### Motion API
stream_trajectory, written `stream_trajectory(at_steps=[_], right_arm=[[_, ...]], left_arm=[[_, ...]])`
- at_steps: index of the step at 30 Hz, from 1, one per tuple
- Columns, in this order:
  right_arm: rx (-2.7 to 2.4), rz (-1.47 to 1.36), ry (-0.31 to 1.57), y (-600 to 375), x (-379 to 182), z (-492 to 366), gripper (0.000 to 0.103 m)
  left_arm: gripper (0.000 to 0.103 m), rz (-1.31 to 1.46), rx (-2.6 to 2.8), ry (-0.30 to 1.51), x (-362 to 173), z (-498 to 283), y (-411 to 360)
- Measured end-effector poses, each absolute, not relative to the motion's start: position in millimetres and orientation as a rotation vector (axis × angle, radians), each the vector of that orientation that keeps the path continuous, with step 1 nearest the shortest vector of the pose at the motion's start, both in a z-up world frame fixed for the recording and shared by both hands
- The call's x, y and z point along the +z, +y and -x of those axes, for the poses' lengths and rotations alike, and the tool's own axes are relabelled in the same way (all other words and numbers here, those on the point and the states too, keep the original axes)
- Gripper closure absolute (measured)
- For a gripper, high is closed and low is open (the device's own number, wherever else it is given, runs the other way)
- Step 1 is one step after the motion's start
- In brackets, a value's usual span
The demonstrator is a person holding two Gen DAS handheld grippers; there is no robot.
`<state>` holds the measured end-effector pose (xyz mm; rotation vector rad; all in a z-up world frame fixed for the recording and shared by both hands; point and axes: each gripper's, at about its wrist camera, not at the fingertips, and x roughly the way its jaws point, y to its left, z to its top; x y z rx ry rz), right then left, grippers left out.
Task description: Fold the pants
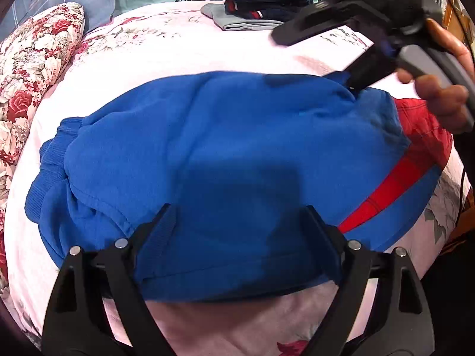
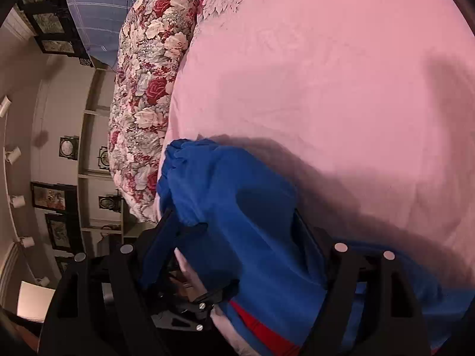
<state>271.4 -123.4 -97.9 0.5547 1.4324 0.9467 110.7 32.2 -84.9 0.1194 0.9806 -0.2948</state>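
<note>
The soft blue pants with a red stripe down the side (image 1: 225, 154) lie folded in a thick bundle on the pink bed sheet with flower prints (image 1: 184, 53). The ribbed cuffs are bunched at the left end of the bundle, and the red stripe shows at the right end.

The left gripper (image 1: 237, 216) hangs over the near edge of the pants. Its two black fingers (image 1: 161, 222) stand wide apart, with blue cloth showing between them. The fingers do not squeeze the cloth.

The right gripper (image 2: 231, 222) points down over the pants too. Its fingers are also wide apart and nothing is pinched. From the left wrist camera, it shows at the far right corner of the bundle, held by a person's hand (image 1: 445, 101).

A long pillow with red and white roses (image 1: 32, 68) lies along the left side of the bed, just beside the cuffs. Well behind the pants sits a small pile of folded dark blue and grey clothes (image 1: 255, 3).
</note>
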Motion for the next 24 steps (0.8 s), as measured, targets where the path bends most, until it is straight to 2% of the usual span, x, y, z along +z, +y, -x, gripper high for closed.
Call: stream_trajectory(at_steps=[4, 13, 24], right_arm=[[0.987, -0.618, 1.478, -126, -92, -263, 0.025], [1.037, -0.530, 1.570, -95, -102, -230, 0.021], [0.818, -0.426, 1.324, -124, -77, -229, 0.022]], left_arm=[[0.015, -0.113, -0.294, 0.974, -85, -110, 32], [0.015, -0.113, -0.290, 0.970, -86, -109, 31], [0.015, -0.110, -0.288, 0.960, -85, -109, 30]])
